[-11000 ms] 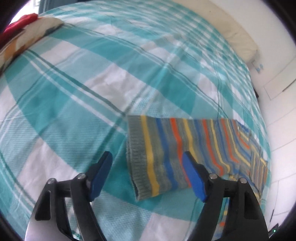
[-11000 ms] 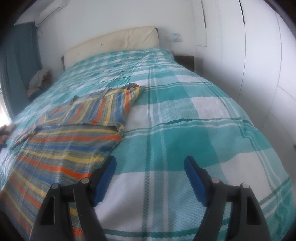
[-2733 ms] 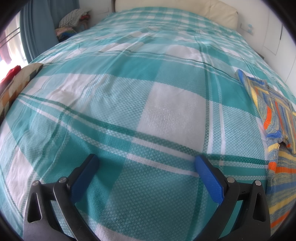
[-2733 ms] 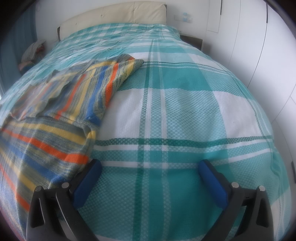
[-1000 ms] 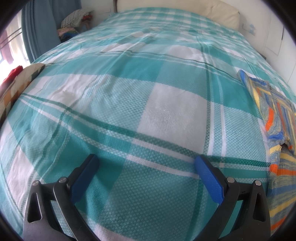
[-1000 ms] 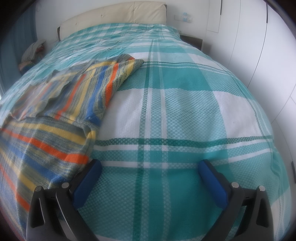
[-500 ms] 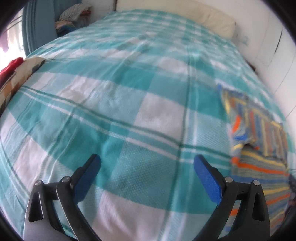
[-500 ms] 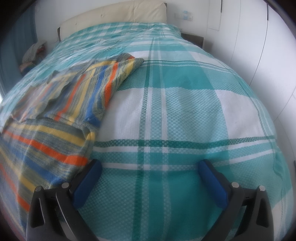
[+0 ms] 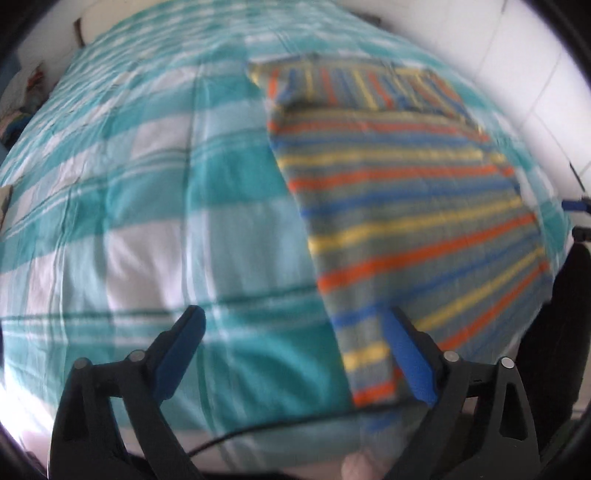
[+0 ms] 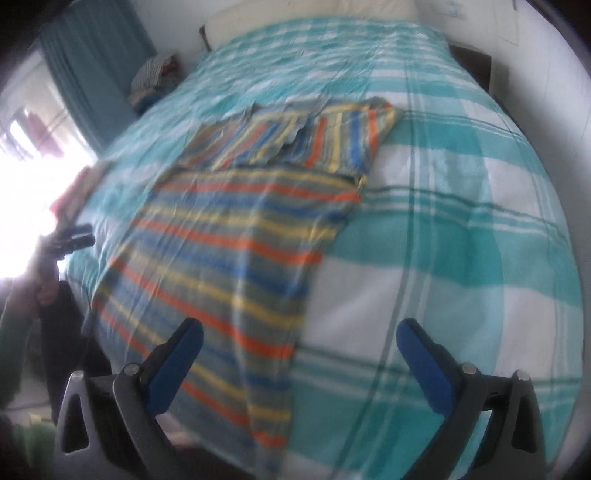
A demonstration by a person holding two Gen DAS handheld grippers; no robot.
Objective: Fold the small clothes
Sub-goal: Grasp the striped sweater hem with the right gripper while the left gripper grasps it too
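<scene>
A knit sweater [image 9: 406, 206] with orange, yellow and blue stripes lies flat on the bed, sleeves folded across its far end [image 10: 295, 140]. My left gripper [image 9: 291, 325] hovers above the sweater's near left corner. Its jaws are closing, and the hem edge lies below and between them with no pad pressing on it. My right gripper [image 10: 299, 332] hangs open over the sweater's near right edge [image 10: 273, 369], holding nothing. The left gripper [image 10: 74, 236], held in a hand, also shows at the left of the right wrist view. Both views are motion-blurred.
The bed has a teal and white plaid cover [image 10: 461, 221] and a pale headboard [image 10: 369, 7]. A heap of clothes [image 10: 155, 77] sits by the blue curtain [image 10: 96, 66]. White cupboard doors [image 9: 517, 55] stand to the right. A dark cable [image 9: 240, 435] runs along the bed's near edge.
Both grippers have lifted and drawn back toward the bed's near edge. The left one swung right, so the sweater now fills its view, and its jaws have narrowed slightly.
</scene>
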